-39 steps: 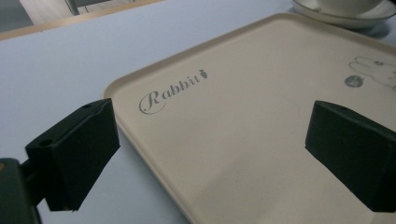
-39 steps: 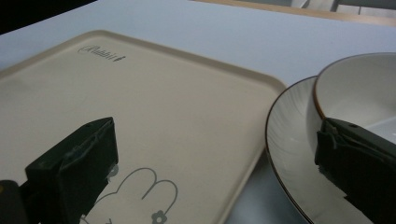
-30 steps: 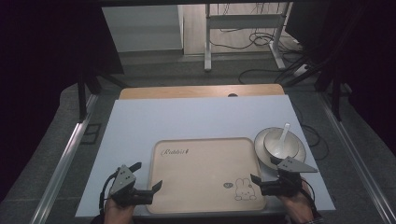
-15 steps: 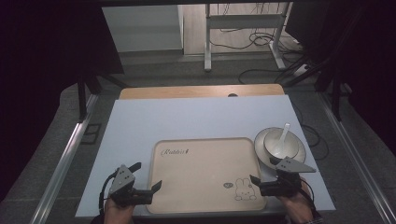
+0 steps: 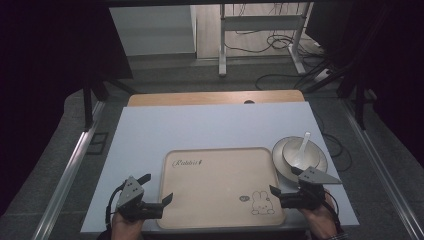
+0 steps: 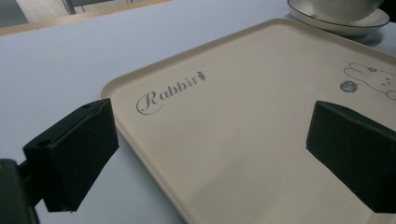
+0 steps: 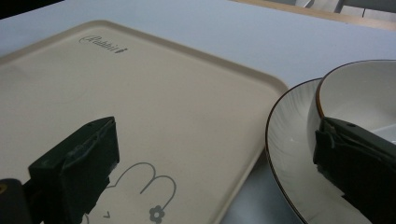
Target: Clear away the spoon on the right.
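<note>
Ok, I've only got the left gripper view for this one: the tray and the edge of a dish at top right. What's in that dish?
Observer: A white spoon leans in a bowl that sits on the plate.
Operator: And where's the other hand-held gripper?
Observer: The right hand-held gripper is open at the tray's near right corner, with one jaw over the rabbit drawing and the other by the plate.
</note>
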Demonstrator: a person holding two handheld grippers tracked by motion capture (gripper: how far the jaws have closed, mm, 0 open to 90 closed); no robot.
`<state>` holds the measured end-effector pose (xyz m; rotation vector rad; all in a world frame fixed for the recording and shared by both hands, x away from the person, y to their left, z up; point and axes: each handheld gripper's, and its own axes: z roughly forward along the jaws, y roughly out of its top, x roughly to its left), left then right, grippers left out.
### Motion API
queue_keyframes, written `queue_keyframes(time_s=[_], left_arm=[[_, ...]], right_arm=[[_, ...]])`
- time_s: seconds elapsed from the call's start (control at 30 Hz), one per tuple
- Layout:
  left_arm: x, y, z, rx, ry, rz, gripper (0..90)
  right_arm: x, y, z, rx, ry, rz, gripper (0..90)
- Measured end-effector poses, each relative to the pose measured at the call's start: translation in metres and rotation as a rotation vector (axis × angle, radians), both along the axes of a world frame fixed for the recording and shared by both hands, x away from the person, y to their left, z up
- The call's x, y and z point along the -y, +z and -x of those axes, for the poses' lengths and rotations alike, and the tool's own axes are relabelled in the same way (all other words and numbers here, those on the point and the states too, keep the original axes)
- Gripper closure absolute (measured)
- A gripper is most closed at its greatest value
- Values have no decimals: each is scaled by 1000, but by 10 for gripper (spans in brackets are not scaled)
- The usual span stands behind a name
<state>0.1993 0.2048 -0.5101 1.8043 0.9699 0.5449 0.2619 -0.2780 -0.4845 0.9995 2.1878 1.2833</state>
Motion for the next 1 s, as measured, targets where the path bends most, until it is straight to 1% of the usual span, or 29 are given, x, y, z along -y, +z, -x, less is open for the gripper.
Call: queue_keyframes(time_s=[0.23,0.3,0.67,0.83,1.0], left_arm=[[0,0,0,0,0,0,21],[0,0,0,-1,0,1,21],[1,0,0,2,-2,3,22],[2,0,0,1,-3,4,22],[2,-1,-1,-1,-4,3,22]], right_arm=[[0,3,-1,3,-7,16,3],[0,4,-2,-5,-12,20,4],[1,8,-6,-16,-29,50,7],[2,11,-8,-27,-42,48,7],[4,14,-11,-37,-75,40,0]])
